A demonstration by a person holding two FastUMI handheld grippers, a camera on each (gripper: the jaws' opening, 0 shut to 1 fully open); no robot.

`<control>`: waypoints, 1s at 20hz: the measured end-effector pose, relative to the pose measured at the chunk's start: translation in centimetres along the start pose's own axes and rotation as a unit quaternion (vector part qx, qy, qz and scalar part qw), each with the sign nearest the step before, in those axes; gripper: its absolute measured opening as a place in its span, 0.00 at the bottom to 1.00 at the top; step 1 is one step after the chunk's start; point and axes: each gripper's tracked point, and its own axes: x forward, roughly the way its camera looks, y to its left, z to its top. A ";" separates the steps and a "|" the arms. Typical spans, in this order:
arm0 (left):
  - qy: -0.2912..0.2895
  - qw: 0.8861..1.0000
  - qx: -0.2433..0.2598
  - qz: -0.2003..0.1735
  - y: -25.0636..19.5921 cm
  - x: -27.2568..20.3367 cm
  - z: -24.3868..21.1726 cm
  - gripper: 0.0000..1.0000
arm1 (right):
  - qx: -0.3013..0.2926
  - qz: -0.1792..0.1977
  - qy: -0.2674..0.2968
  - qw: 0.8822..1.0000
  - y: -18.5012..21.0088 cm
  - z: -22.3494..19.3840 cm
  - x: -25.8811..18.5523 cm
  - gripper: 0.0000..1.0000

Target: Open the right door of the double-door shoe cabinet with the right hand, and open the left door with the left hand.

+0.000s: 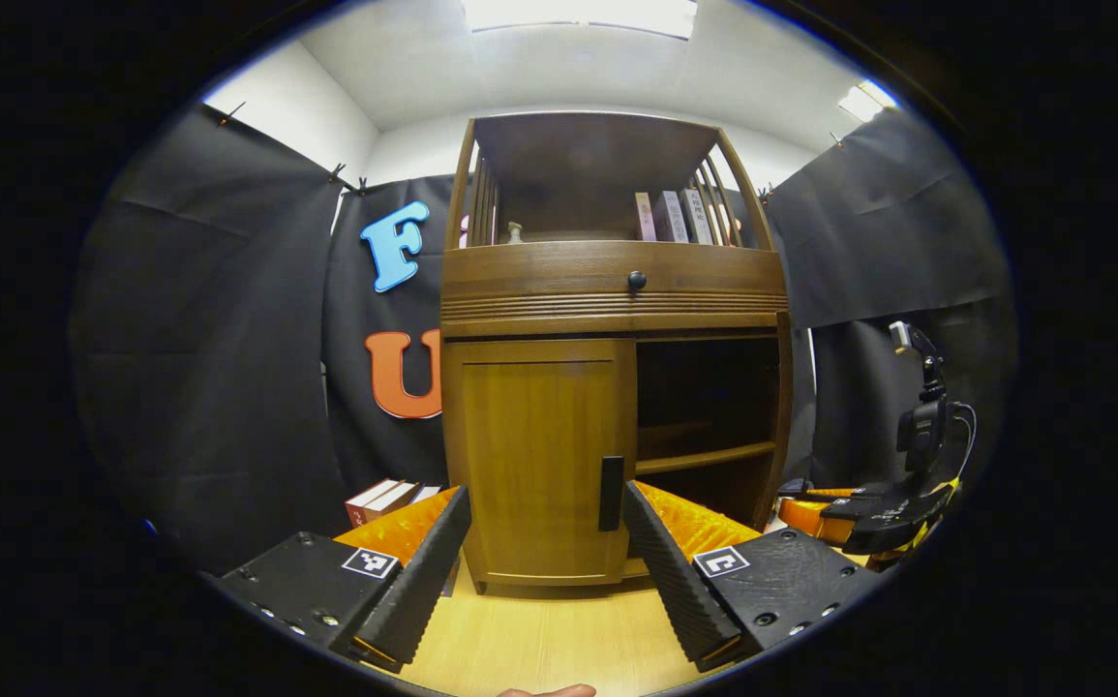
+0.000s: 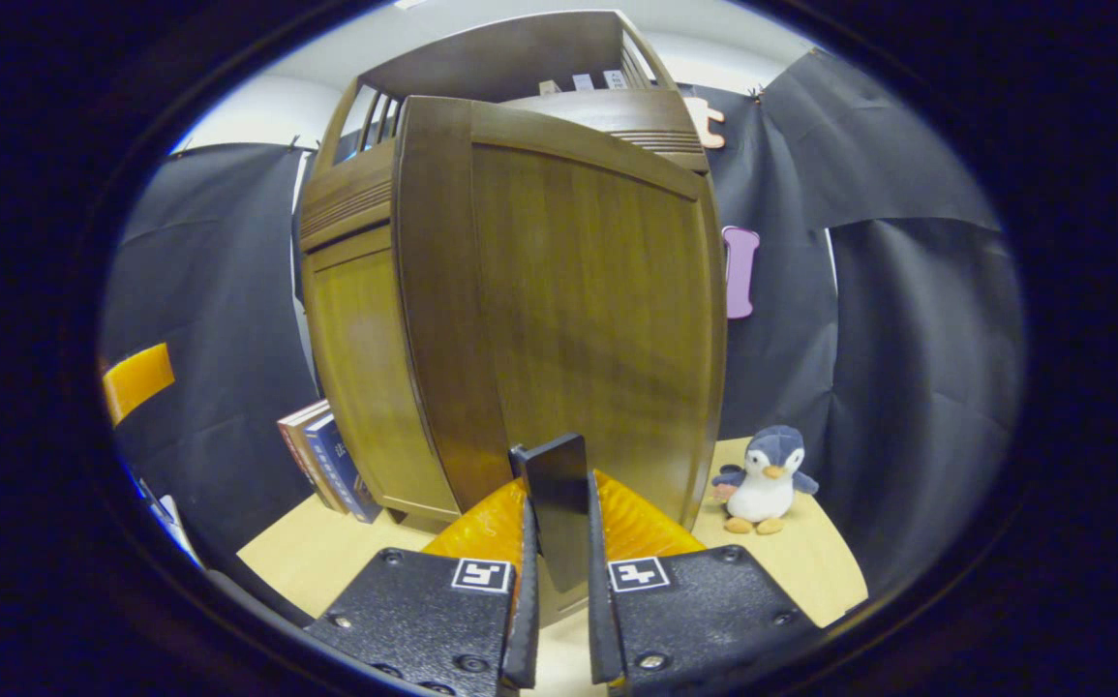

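Right tongs (image 2: 559,571) clamp right door handle (image 2: 559,503); left tongs (image 1: 549,552) agape before left door (image 1: 539,455).

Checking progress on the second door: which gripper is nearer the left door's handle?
Left. The left gripper is open just short of the left door's handle, fingers either side of it. The right gripper is off to the right, shut on the right door's handle.

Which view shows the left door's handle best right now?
The left gripper view: the left door handle faces the camera on the closed left door, between the open left gripper fingers. The right gripper view shows that door obliquely.
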 end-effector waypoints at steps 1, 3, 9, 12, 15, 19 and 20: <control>0.000 1.000 0.001 -0.004 -0.5 0.1 0.0 0.95 | 0.002 -0.002 0.000 1.000 -0.3 0.0 -0.3 0.24; 0.000 1.000 0.002 -0.011 -1.3 0.5 0.1 0.95 | 0.004 -0.009 -0.001 1.000 -1.0 -0.2 -0.9 0.24; 0.004 0.999 0.002 -0.035 -3.8 1.7 -0.1 0.95 | -0.002 -0.030 -0.011 0.999 -3.1 -0.4 -2.5 0.20; 0.013 0.998 -0.005 -0.054 -5.4 2.6 -0.5 0.95 | -0.004 -0.035 -0.015 0.999 -4.0 -0.5 -2.9 0.17; 0.018 0.997 -0.013 -0.069 -6.8 3.4 -0.5 0.95 | -0.001 -0.048 -0.017 0.999 -4.5 -0.5 -3.1 0.15; 0.025 0.996 -0.014 -0.090 -8.7 4.5 -0.9 0.95 | 0.002 -0.073 -0.028 0.997 -6.4 -0.6 -3.6 0.11; 0.028 0.995 -0.015 -0.096 -9.2 4.7 -1.0 0.95 | 0.002 -0.084 -0.028 0.996 -7.4 -0.8 -3.9 0.10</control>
